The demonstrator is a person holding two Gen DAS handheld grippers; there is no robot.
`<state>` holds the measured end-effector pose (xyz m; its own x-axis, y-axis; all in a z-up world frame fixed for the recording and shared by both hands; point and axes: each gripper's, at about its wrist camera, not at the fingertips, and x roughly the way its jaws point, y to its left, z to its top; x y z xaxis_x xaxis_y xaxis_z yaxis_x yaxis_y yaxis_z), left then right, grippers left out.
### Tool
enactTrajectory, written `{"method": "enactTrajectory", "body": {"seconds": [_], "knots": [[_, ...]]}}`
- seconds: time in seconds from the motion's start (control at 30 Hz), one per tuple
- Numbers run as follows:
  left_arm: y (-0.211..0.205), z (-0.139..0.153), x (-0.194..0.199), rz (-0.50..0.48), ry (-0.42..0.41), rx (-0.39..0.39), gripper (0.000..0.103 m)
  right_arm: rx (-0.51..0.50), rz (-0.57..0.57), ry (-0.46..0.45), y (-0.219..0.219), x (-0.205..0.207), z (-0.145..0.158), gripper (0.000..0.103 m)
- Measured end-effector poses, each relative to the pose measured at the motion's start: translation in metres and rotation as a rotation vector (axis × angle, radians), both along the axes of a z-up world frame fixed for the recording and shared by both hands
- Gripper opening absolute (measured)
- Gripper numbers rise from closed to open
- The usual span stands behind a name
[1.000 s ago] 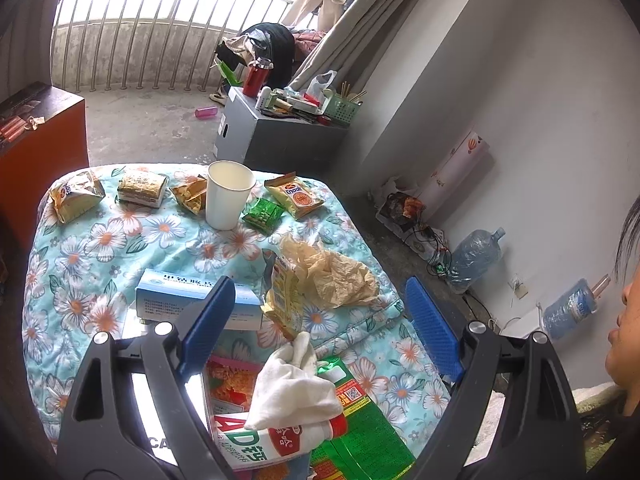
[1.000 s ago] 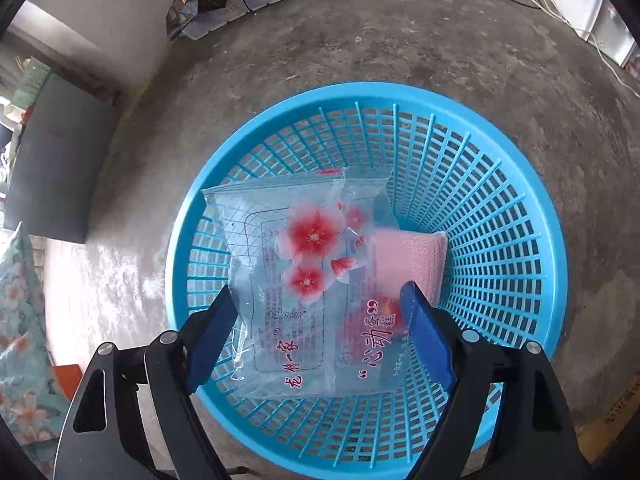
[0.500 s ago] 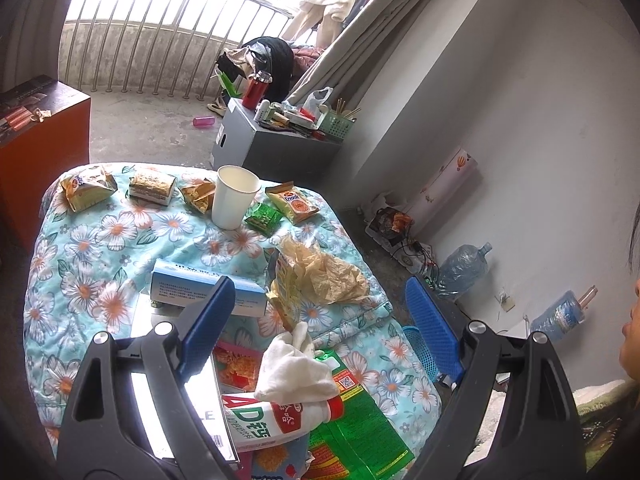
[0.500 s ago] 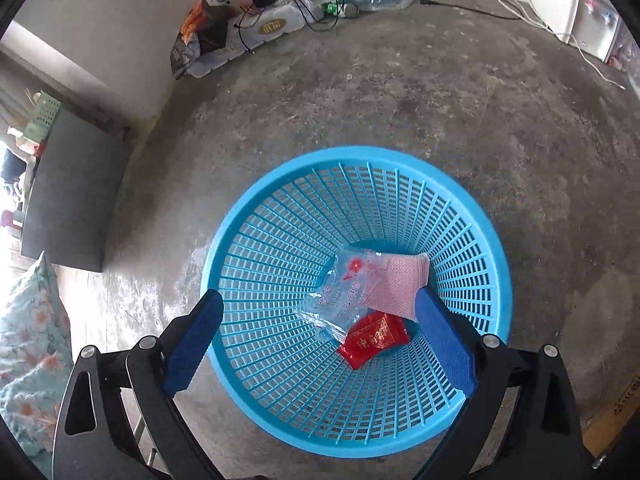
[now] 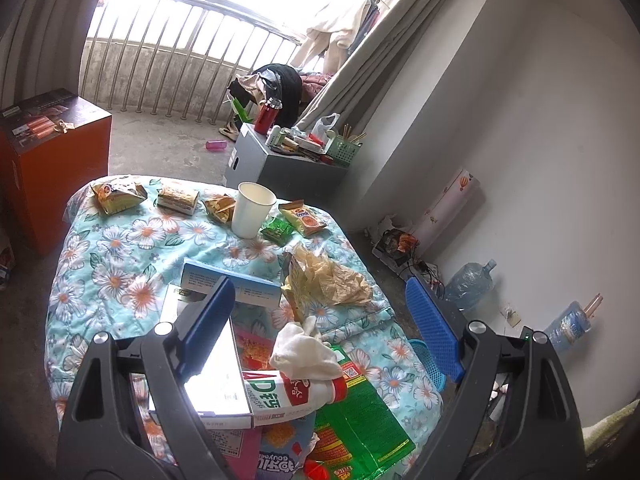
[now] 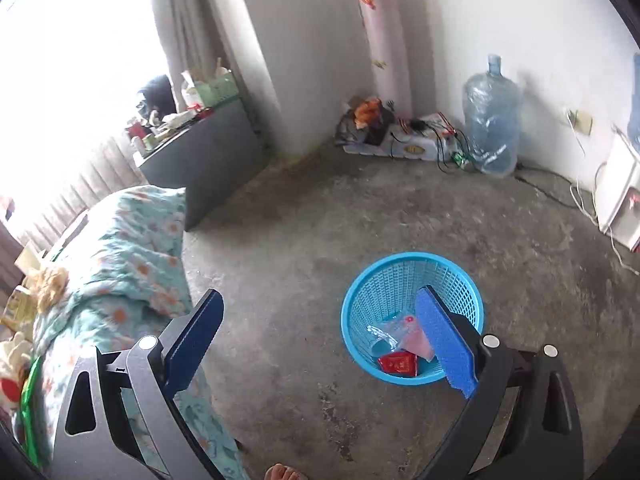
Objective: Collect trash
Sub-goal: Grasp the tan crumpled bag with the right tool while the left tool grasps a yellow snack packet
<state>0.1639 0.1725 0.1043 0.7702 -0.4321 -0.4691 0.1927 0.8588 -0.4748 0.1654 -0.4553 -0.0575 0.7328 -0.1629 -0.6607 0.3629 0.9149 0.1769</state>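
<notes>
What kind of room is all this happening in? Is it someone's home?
Most likely a lived-in room of a home, perhaps a bedroom or balcony room. A table under a floral quilt is strewn with snack wrappers, a water jug stands by the wall, and a blue basket sits on the bare concrete floor.

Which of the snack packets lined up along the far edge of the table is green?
The small green packet, just right of the white paper cup. The other packets in that row are yellow, tan or orange.
</notes>
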Motion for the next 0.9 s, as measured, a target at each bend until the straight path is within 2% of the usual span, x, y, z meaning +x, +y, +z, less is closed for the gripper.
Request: {"method": "enactTrajectory", "body": {"seconds": [0.1,0.23,0.33,0.43,0.47,0.53,0.6,0.7,0.8,0.9], "knots": [[0.0,-0.004,0.0,-0.018,0.019,-0.003,0.083,-0.043,0.079,-0.032,0.042,-0.011,0.033,0.094],[-0.006,-0.008,0.013,-0.067,0.052,0.004,0.083,-0.036,0.195,-0.057,0.096,-0.01,0.064,0.094],[-0.012,-0.012,0.036,-0.116,0.111,0.007,0.083,0.038,0.296,-0.061,0.133,0.004,0.075,0.094],[-0.019,-0.016,0.074,-0.201,0.229,-0.034,0.083,0.215,0.376,-0.053,0.16,0.028,0.08,0.094],[-0.023,-0.017,0.087,-0.233,0.262,-0.034,0.083,0.294,0.399,-0.039,0.167,0.039,0.079,0.094],[-0.033,-0.019,0.114,-0.257,0.307,0.02,0.083,0.438,0.435,0.02,0.182,0.066,0.072,0.093],[-0.046,-0.025,0.139,-0.293,0.34,0.094,0.083,0.518,0.453,0.074,0.198,0.093,0.063,0.092],[-0.064,-0.047,0.172,-0.309,0.419,0.193,0.083,0.569,0.461,0.168,0.219,0.133,0.044,0.088],[-0.078,-0.066,0.198,-0.334,0.458,0.26,0.082,0.649,0.476,0.254,0.239,0.17,0.022,0.085],[-0.088,-0.082,0.218,-0.362,0.499,0.302,0.074,0.634,0.461,0.331,0.257,0.204,0.007,0.084]]}}
